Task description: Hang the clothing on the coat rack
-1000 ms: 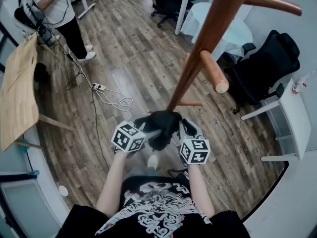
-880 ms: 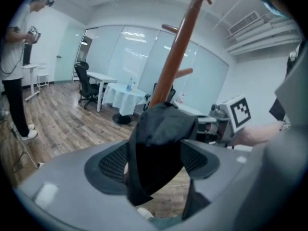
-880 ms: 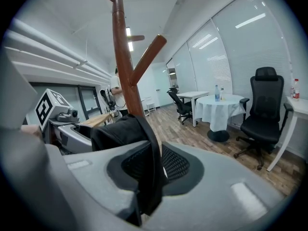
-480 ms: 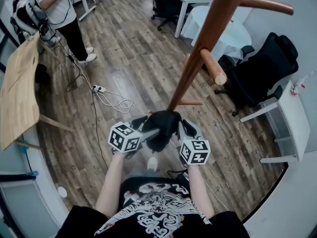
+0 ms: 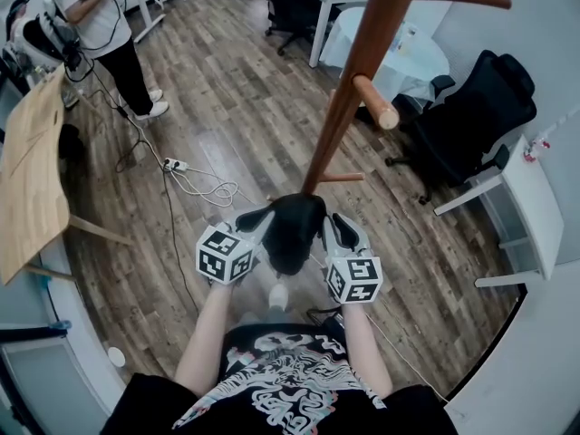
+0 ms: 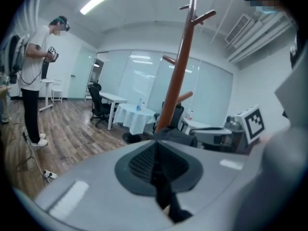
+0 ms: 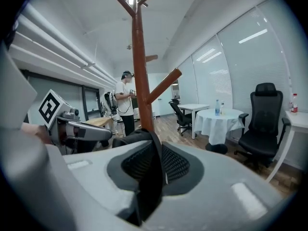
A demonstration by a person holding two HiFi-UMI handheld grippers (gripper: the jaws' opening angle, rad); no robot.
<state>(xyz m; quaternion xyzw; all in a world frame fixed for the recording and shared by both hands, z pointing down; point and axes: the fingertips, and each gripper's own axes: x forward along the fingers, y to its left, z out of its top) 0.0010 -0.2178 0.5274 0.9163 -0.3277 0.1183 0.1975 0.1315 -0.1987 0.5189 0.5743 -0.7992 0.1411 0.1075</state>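
Each tool carries a cube (image 5: 224, 254) printed with black-and-white square markers. The left tool (image 6: 156, 166), whose jaws have just been closing, pinches a strip of the black clothing (image 5: 292, 229). The right tool (image 7: 153, 163) is clamped on another fold. The black clothing hangs between both tools, just before the coat rack (image 5: 349, 98) and below its lower peg (image 5: 373, 102). Beyond stand an office chair (image 5: 471, 120), a white-draped surface (image 5: 408, 57) and a person (image 5: 95, 25).

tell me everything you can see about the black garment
The black garment is soft, plain dark fabric, bunched into a lump in front of the person, close to the wooden coat rack but on none of its pegs. The right gripper pinches a fold of it; the left gripper's jaws have just been closing and now clamp another fold.
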